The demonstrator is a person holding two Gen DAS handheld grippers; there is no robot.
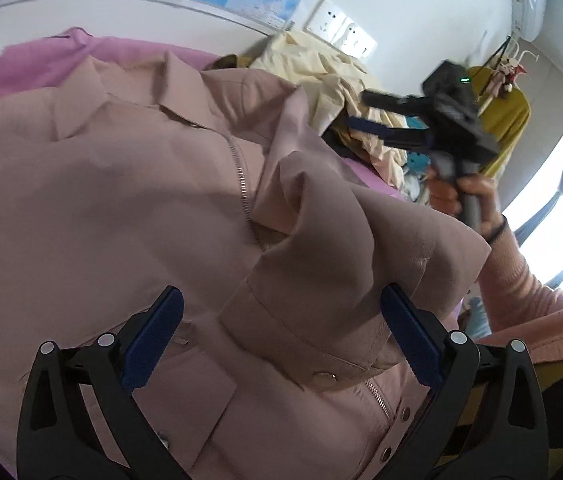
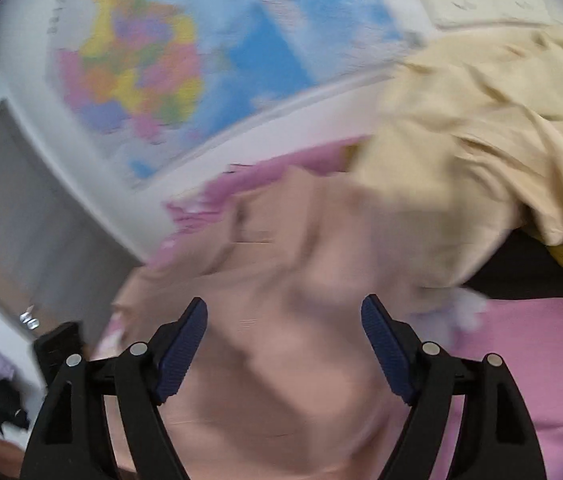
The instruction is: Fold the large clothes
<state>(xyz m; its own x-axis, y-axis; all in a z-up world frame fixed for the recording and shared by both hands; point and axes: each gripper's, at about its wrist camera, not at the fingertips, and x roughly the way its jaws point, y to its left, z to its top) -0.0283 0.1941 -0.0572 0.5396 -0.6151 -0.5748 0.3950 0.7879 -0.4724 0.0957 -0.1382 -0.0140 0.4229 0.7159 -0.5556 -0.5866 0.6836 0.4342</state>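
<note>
A dusty-pink zip jacket lies front up on the pink bedsheet, collar toward the wall. One sleeve is folded across the chest, its cuff near the zipper. My left gripper is open above that sleeve's cuff and holds nothing. My right gripper is open and held in the air over the bed's right side. In the blurred right wrist view the right gripper hangs open above the same jacket.
A heap of cream cloth and a dark garment lie on the bed right of the jacket, also in the right wrist view. A map hangs on the wall. A mustard garment hangs by the window.
</note>
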